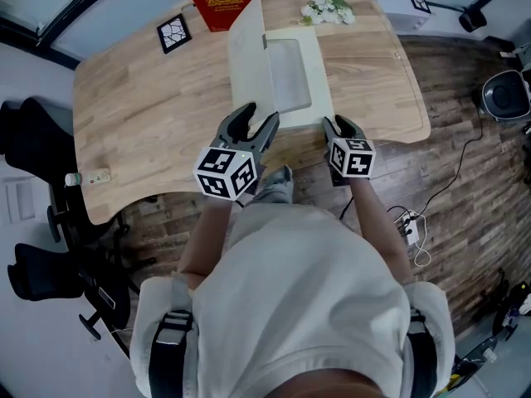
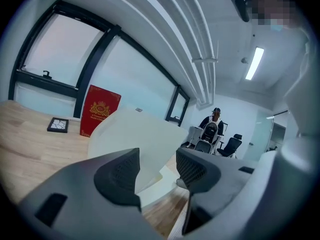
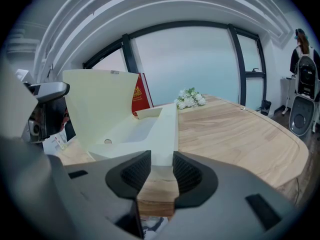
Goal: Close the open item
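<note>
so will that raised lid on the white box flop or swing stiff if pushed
The lid looks like a flat, rigid panel, so it probably swings as one piece. It stands near upright, so a light push may tip it shut. The box looks light and might slide on the smooth table.

Light wood table (image 1: pixel 141 114), vis. grain, matt. On it cream box (image 1: pixel 322 89): smooth, matt, prob. plastic. Behind cream box, red box (image 1: pixel 220 2): glossy w/ gold print. Dark ribbed pads (image 3: pixel 136 171) on right tongs (image 3: pixel 161 159).
</note>
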A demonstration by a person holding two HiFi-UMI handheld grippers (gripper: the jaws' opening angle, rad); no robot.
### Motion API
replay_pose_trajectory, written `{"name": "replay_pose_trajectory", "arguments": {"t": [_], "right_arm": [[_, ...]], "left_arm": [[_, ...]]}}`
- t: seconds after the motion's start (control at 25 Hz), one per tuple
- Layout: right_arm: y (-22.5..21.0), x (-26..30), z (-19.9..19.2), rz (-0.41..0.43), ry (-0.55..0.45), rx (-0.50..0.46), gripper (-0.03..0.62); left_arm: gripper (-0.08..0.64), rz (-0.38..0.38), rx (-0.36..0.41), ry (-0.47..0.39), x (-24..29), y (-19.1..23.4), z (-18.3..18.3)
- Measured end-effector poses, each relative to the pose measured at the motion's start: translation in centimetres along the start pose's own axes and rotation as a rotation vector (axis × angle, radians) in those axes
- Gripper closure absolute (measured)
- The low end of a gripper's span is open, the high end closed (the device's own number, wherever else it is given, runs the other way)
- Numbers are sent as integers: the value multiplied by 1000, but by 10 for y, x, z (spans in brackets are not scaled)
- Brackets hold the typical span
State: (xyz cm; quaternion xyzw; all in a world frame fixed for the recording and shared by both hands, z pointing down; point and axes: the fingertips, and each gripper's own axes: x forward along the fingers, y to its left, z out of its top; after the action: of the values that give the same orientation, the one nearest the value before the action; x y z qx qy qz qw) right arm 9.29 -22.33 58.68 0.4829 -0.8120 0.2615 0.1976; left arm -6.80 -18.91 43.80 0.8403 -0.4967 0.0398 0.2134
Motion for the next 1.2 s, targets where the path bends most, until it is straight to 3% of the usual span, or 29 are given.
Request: {"name": "replay_pose_trajectory", "arguments": {"t": [0.68,0.88,1.04,1.2], "right_arm": [[0,1,0,-2,-3,0,450],[0,1,0,-3,-4,0,449],[0,0,0,-6,-5,-2,450],[0,0,0,-9,-6,-2,451]], "left_arm": [[279,-176,-34,73,24,-30,-23],[285,-175,-162,51,29,-21,-22],[298,-155,-157,70,33,-17,-25],[417,-67,-177,72,35,-1,-28]]}}
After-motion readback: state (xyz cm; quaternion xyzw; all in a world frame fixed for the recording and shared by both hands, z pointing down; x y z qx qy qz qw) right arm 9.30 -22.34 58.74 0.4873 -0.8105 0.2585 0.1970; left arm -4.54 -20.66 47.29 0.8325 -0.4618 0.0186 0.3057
